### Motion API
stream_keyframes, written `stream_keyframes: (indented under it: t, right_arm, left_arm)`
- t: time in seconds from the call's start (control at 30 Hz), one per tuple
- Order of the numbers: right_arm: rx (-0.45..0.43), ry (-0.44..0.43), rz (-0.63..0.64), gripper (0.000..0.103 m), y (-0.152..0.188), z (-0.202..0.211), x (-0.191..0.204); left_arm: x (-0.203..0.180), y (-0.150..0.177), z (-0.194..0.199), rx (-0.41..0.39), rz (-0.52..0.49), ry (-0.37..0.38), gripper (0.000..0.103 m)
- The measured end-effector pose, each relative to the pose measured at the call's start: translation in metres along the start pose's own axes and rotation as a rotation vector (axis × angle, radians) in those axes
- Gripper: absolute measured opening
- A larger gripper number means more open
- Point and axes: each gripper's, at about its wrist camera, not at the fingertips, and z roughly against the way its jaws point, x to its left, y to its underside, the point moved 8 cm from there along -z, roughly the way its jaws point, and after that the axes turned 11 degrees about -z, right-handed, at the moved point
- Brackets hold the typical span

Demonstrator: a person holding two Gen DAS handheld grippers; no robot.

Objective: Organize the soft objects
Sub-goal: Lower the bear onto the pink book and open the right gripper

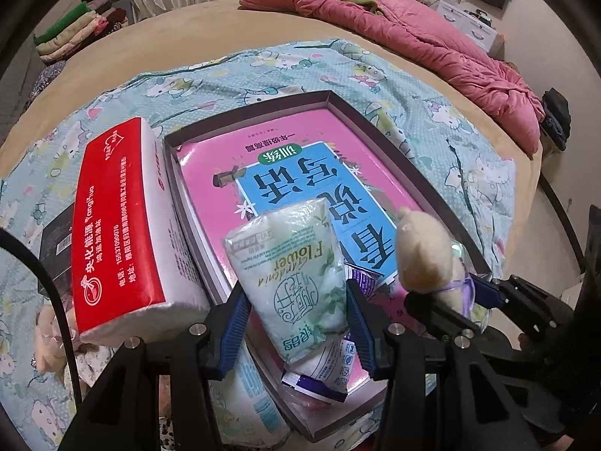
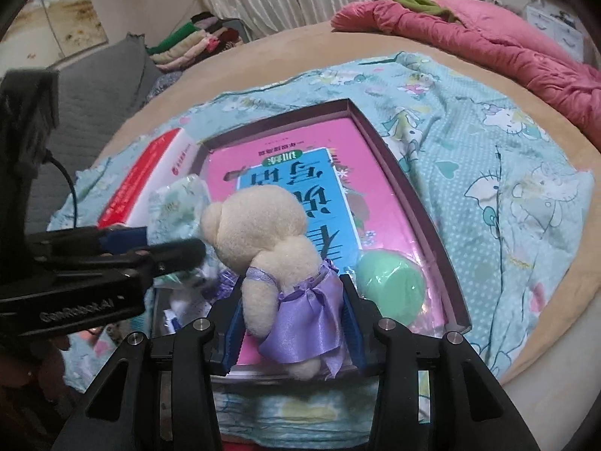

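My left jaws [image 1: 295,323] grip wipes pack [image 1: 296,274], long axis pointing away. Right jaws [image 2: 293,323] hold plush bear [image 2: 270,248], head away, over tray [image 2: 409,188]; far tray half free.

My tray [image 1: 379,120] sits on the printed sheet [image 1: 469,173] on the bed, with a book [image 1: 300,158] lying flat in it and the tissue block [image 1: 124,225] just beside its left wall. The wipes pack [image 1: 300,274] stands over the tray's near left part between my left gripper's [image 1: 296,319] jaws, the plush doll [image 2: 278,259] to its right between my right gripper's [image 2: 291,327], and a ball [image 2: 390,285] lies in the tray right of the doll. The quilt [image 1: 432,41] lies far behind.
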Motion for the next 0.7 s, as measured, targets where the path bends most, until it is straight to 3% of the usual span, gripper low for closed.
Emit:
stream_keyframes:
  t: [0.17, 0.7]
  right_arm:
    - [0.010, 0.025, 0.011, 0.050, 0.003, -0.007, -0.001]
    - [-0.042, -0.010, 0.002, 0.061, -0.002, 0.007, 0.002]
  left_arm:
    - [0.001, 0.000, -0.003, 0.006, 0.008, 0.005, 0.050]
    - [0.010, -0.001, -0.013, 0.036, 0.083, 0.065, 0.051]
